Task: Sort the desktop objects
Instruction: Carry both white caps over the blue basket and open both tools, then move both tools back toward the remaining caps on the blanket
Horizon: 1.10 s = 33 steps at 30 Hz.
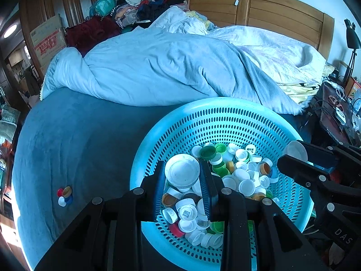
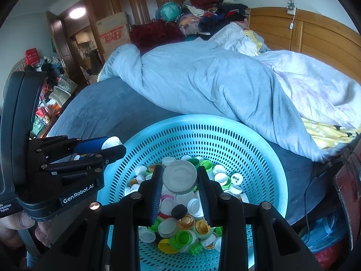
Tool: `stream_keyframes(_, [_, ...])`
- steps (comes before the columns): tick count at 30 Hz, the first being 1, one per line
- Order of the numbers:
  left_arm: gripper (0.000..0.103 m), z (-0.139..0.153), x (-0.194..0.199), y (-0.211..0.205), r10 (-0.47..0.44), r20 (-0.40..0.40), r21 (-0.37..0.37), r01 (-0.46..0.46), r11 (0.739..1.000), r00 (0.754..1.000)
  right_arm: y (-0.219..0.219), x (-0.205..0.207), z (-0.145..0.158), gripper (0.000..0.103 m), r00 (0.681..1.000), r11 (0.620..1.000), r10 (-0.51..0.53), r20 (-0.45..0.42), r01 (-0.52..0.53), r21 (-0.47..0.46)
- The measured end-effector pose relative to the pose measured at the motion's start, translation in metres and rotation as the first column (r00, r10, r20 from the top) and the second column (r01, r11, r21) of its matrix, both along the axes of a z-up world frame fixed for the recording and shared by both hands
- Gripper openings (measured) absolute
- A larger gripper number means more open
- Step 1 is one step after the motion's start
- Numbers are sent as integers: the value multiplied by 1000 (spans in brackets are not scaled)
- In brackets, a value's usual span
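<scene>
A turquoise perforated basket (image 1: 214,103) (image 2: 203,118) on the blue bed cover holds several bottle caps (image 1: 243,176) (image 2: 185,228), mostly white, green and orange. My left gripper (image 1: 182,167) (image 2: 115,146) is above the basket's left side, shut on a large white lid (image 1: 182,172) (image 2: 110,141). Over the middle of the basket, my right gripper (image 2: 179,170) (image 1: 288,155) is shut on a translucent whitish lid (image 2: 179,176) (image 1: 296,150). A small cluster of red, orange, blue and white caps (image 1: 65,195) lies on the cover to the left.
A rumpled pale blue duvet (image 1: 162,67) lies just behind the basket, before a wooden headboard (image 1: 259,9). At the right stands a cluttered bedside table (image 1: 336,117) with cables and a black lamp (image 1: 352,36). A hand (image 2: 20,228) holds the left gripper.
</scene>
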<state>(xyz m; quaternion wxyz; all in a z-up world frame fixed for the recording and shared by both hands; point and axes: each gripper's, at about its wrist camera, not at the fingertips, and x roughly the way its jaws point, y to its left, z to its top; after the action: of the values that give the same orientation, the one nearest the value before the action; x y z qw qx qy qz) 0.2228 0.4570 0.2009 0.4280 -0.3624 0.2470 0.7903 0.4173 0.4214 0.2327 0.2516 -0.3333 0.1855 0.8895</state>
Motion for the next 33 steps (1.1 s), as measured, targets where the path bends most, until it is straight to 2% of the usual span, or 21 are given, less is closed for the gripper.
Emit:
stream_keyframes(7, [25, -3, -1, -1, 5, -4, -2, -5, 1000, 1000, 0, -1, -1, 34, 1000, 1000, -3, -2, 3, 0])
stream_keyframes(9, [30, -4, -2, -1, 10, -4, -4, -10, 1000, 1000, 0, -1, -1, 35, 1000, 1000, -7, -5, 7, -1])
stream_keyframes(10, [40, -4, -2, -1, 12, -6, -4, -12, 1000, 1000, 0, 0, -1, 39, 1000, 1000, -10, -9, 10, -3])
stream_keyframes(11, [48, -4, -1, -2, 17, -13, 1, -17, 1000, 1000, 0, 1, -1, 51, 1000, 1000, -14, -13, 14, -3])
stream_keyframes(12, [49, -2, -2, -3, 20, -21, 6, -20, 1000, 1000, 0, 1, 0, 58, 1000, 1000, -18, -16, 18, 1])
stream_keyframes(21, [50, -1, -4, -9, 17, -18, 15, -16, 1000, 1000, -3, 0, 2, 60, 1000, 1000, -23, -19, 23, 5])
stream_keyframes(24, [50, 1, -13, -26, 11, -19, 51, -10, 999, 1000, -9, -2, 4, 65, 999, 1000, -3, -38, 3, -1])
stream_keyframes(29, [50, -28, -72, -93, 143, 17, 70, -144, 987, 990, -26, -19, -1, 69, 998, 999, 52, -29, -52, -2])
stream_keyframes(32, [50, -61, -125, -149, 300, 40, 33, -301, 953, 953, -37, -35, -6, 69, 996, 996, 92, -24, -92, -9])
stream_keyframes(33, [50, -72, -142, -170, 354, 51, 23, -356, 934, 934, -43, -43, -8, 69, 993, 993, 114, -20, -114, -12])
